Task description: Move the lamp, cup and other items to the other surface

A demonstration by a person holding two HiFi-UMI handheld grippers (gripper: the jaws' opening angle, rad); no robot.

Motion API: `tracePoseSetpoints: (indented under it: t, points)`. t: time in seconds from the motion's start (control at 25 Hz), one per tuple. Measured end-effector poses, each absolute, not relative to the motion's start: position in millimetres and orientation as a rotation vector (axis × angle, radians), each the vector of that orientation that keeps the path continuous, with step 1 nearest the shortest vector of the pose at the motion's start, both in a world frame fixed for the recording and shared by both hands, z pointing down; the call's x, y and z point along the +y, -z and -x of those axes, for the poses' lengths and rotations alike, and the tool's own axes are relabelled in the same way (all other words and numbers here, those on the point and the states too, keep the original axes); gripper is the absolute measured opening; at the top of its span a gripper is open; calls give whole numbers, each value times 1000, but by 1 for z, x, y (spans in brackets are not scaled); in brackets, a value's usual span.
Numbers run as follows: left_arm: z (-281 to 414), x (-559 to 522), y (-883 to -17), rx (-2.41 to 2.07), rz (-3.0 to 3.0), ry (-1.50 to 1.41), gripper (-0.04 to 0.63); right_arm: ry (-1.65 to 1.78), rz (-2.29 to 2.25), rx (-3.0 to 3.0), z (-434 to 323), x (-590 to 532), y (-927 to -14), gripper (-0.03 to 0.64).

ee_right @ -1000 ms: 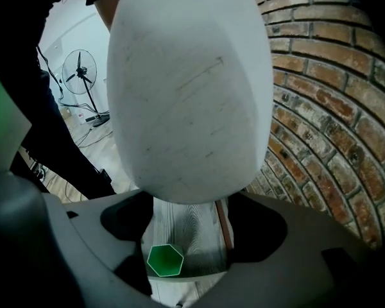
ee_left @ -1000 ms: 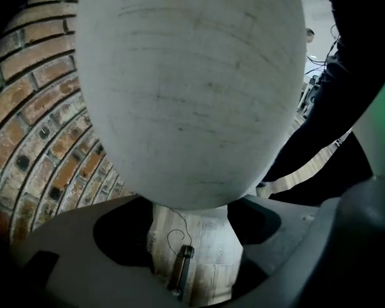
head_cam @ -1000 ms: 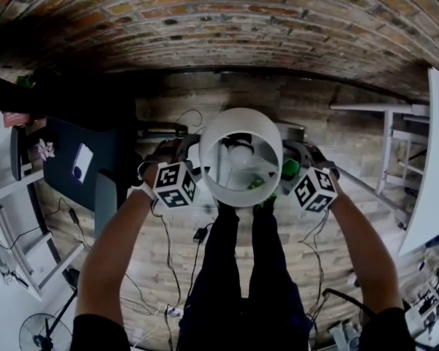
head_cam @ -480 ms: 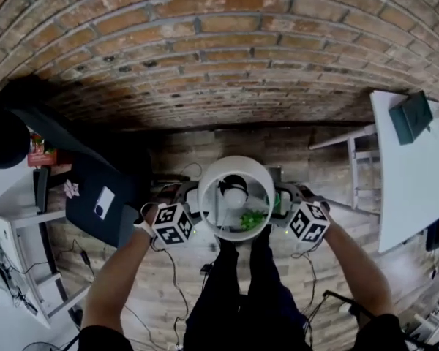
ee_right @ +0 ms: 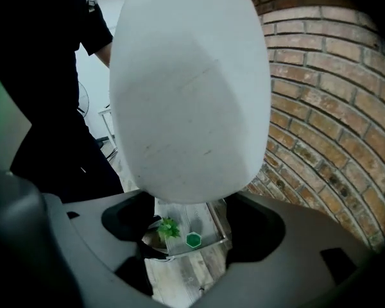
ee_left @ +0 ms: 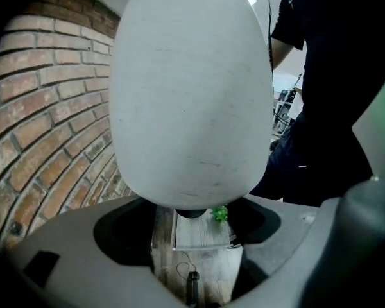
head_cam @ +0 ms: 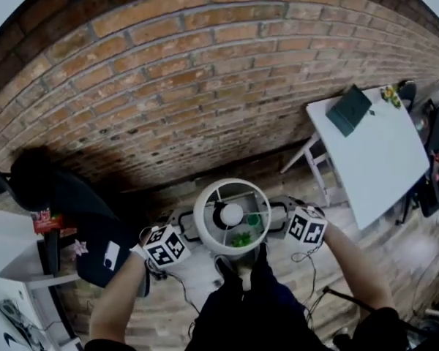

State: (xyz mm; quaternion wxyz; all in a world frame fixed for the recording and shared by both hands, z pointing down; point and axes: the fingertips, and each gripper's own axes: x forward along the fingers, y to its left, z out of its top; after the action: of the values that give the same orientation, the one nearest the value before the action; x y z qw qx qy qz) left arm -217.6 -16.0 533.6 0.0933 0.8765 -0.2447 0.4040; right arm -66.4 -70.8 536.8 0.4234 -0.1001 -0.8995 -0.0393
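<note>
— Where is the lamp, and what hems it in?

— The lamp [head_cam: 232, 218] hangs in the air in front of the person, above the wooden floor [head_cam: 410, 262]. It is pressed between the left tool [head_cam: 186, 227] and the right tool [head_cam: 278, 215]. The brick wall [head_cam: 205, 86] rises just beyond it. A black chair [head_cam: 36, 185] stands off to the left. The white tabletop [head_cam: 384, 167] stands well apart to the right, with bare floor between it and the lamp.

— How do the tools sit?

— Each has its jaws spread wide against the white shade [ee_left: 192, 95], one tool on either side. Neither closes round anything.

— Which way does the lamp point?

— Upright, with its long axis vertical. The shade's open top faces the head camera, and the bulb [head_cam: 231, 214] sits in the middle of the ring. A dark part of the lamp [ee_left: 191, 212] shows just under the shade.

— What lies beneath?

— A low rimmed surface [ee_right: 215, 226], holding a small green plant [ee_right: 168, 228] and a green hexagonal thing [ee_right: 193, 239] side by side near one edge.

— And on the tabletop?

— A dark green box [head_cam: 349, 110] at its far end, near the wall-side corner.
</note>
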Motion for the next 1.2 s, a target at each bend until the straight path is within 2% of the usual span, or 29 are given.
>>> tracePoseSetpoints:
  t: [0.4, 1.2]
  points:
    - [143, -41, -458, -516, -2802, -1150, 357, 32, 23, -2343, -14, -64, -457, 359]
    - [-75, -159, -415, -385, -2901, -1161, 357, -9, -161, -2349, -232, -160, -407, 359]
